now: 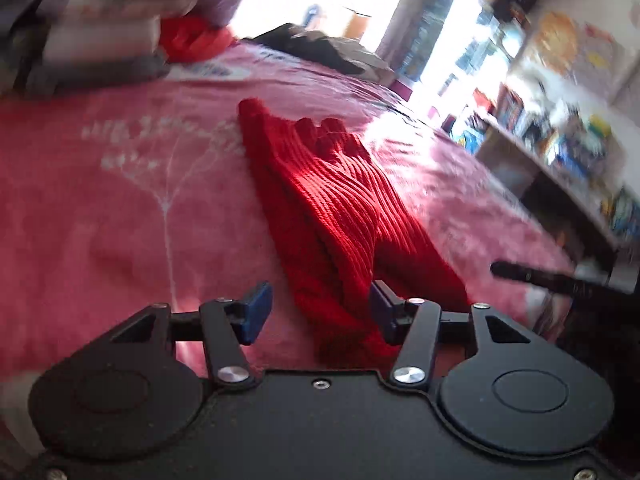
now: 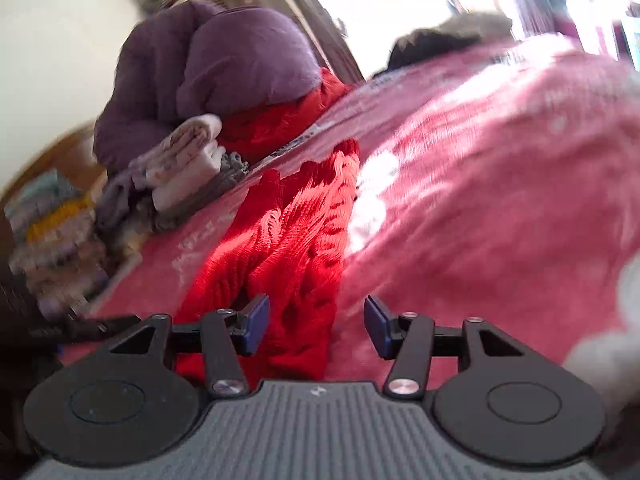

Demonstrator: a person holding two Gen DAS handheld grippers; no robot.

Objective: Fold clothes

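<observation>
Pink bedspread (image 1: pixel 100 208) fills most of both views, white plant print left of centre in the left wrist view, sunlit patch to the right. Wrinkled but mostly bare to either side of the garment; plenty of open cloth on the right in the right wrist view (image 2: pixel 500 200).

Purple bundle (image 2: pixel 224 72), bulky, sits at the far left end of the bed, beside a stack of folded pale laundry (image 2: pixel 184 164) over grey knit. More red fabric (image 2: pixel 280 120) tucked under the purple bundle, apart from the task piece. Dark clothes pile (image 1: pixel 320 46) at the far edge near the bright window. Shelf unit (image 1: pixel 560 128) with cluttered, blurred contents past the bed's right edge; contents unreadable. No bins or baskets in use.

Red ribbed knit garment (image 1: pixel 340 208) lies flat on the bedspread, folded into a long strip. Long axis runs from near the grippers away up the bed, slanting up-left in the left wrist view, up-right in the right wrist view (image 2: pixel 288 240). Near end under the gripper tips, far end bunched into small ridges.

Left gripper (image 1: pixel 316 312): jaws apart, pads clear of the knit, garment below and between them, nothing clamped. Right gripper (image 2: pixel 316 326): jaws apart, knit lying under the left pad, nothing clamped. Black rod of the other tool (image 1: pixel 552 280) at right edge of the left wrist view.
</observation>
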